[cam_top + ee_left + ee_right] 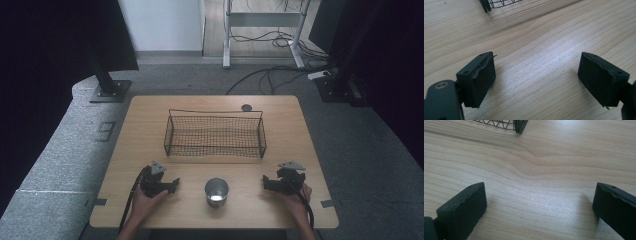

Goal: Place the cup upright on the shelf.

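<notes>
Cup: We saw a small round shiny metal cup [216,191] standing on the pale wooden table [150,125], near the front edge, between our two grippers and clear of both.
Cup axis: Its long axis stood upright and its open mouth faced straight up; being round, it had no side that pointed any way.
Left gripper: Our black two-jaw left gripper [172,185] rested at about nine o'clock from the cup, tips turned toward it. Its jaws stood wide apart with bare wood between them, as the left gripper view [536,77] showed.
Right gripper: Our black two-jaw right gripper [266,184] sat at about three o'clock from the cup, also aimed inward. Its jaws were fully apart over bare table in the right gripper view [539,205].
Basket: A dark rectangular wire-mesh basket [215,135] lay at twelve o'clock from the cup, its long side running across the table; we saw nothing inside it.
Why so placed: We judged that the grippers flanked the cup with nothing held so either could close in on it, and that the basket waited just behind as the likely place for it.
Other: A small dark round disc [246,107] lay at the far edge, about one o'clock from the cup.
</notes>
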`<act>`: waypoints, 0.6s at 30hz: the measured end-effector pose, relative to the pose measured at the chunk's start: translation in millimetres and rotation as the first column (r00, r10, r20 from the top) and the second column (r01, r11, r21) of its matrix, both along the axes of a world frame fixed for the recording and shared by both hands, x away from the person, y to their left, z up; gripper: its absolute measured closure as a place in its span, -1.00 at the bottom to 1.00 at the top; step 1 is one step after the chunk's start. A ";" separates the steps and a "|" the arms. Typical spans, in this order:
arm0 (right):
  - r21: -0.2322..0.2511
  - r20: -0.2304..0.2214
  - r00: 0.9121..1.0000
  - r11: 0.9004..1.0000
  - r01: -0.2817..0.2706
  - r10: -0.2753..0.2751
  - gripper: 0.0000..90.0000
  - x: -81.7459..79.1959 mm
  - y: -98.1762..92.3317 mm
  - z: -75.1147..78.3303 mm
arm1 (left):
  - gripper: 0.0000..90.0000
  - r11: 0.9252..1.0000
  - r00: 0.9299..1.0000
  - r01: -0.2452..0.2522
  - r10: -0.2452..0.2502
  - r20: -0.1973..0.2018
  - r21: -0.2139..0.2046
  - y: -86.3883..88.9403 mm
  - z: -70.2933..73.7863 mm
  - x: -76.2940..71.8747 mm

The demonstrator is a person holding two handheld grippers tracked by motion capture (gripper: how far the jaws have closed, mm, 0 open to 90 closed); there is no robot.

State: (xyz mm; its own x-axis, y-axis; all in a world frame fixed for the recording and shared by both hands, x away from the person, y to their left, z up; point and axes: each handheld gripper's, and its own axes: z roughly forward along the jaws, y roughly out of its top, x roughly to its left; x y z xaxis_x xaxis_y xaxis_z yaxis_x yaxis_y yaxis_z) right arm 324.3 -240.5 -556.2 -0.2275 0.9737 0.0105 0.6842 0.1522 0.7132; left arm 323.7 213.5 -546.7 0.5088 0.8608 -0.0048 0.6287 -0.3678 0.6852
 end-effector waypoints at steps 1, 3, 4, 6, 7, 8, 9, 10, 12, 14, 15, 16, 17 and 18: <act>0.000 -0.001 1.000 1.000 -0.002 0.002 -1.00 0.5 0.1 0.1 | -0.68 1.000 1.000 0.000 0.000 0.000 0.000 0.0 0.0 0.0; 0.000 0.000 1.000 1.000 0.006 -0.006 -1.00 2.3 1.0 0.1 | -0.68 1.000 1.000 0.000 0.000 0.000 0.000 0.0 0.0 -0.1; 0.000 0.000 1.000 1.000 0.006 -0.006 -1.00 2.3 1.0 0.1 | -0.68 1.000 1.000 0.000 0.000 0.000 0.000 0.0 0.0 -0.1; 0.001 -0.005 1.000 1.000 0.009 -0.009 -1.00 1.9 1.8 0.4 | -0.68 1.000 1.000 0.000 0.000 0.001 0.000 0.0 0.0 -0.2; 0.001 -0.005 1.000 1.000 0.009 -0.009 -1.00 1.9 1.8 0.4 | -0.67 1.000 1.000 0.000 0.000 0.001 0.000 0.0 0.0 -0.2; -0.001 -0.008 1.000 1.000 0.007 -0.007 -1.00 1.6 1.8 0.9 | -0.67 1.000 1.000 0.000 0.000 0.001 0.000 0.0 0.0 -0.2; 0.001 -0.009 1.000 1.000 0.006 -0.006 -0.99 1.3 1.7 1.1 | -0.67 1.000 1.000 0.000 0.000 0.001 0.000 0.0 0.0 -0.2; 0.002 -0.008 1.000 1.000 0.004 -0.004 -0.99 0.9 1.5 1.1 | -0.67 1.000 1.000 0.000 0.000 0.001 0.000 0.0 0.0 -0.2; 0.004 0.003 1.000 1.000 -0.003 0.003 -0.94 -1.0 0.0 0.9 | -0.67 1.000 1.000 0.000 0.000 0.001 0.000 0.0 0.0 -0.2; 0.005 0.007 1.000 1.000 -0.005 0.005 -0.93 -1.4 -0.4 0.8 | -0.67 1.000 1.000 0.000 0.000 0.001 0.000 0.0 0.0 -0.2; 0.006 0.008 1.000 1.000 -0.008 0.008 -0.93 -1.9 -0.6 0.8 | -0.67 1.000 1.000 0.000 0.000 0.001 0.000 0.0 0.0 -0.2; 0.007 0.012 1.000 1.000 -0.014 0.014 -0.92 -2.5 -0.5 0.8 | -0.67 1.000 1.000 0.000 0.000 0.001 0.000 0.0 0.0 -0.2; 0.007 0.012 1.000 1.000 -0.014 0.014 -0.91 -2.5 -0.5 0.8 | -0.67 1.000 1.000 0.000 0.000 0.001 0.000 0.0 0.0 -0.2; 0.009 0.013 1.000 1.000 -0.016 0.016 -0.90 -2.7 -0.3 0.8 | -0.67 1.000 1.000 0.000 0.000 0.001 0.000 0.0 0.0 -0.2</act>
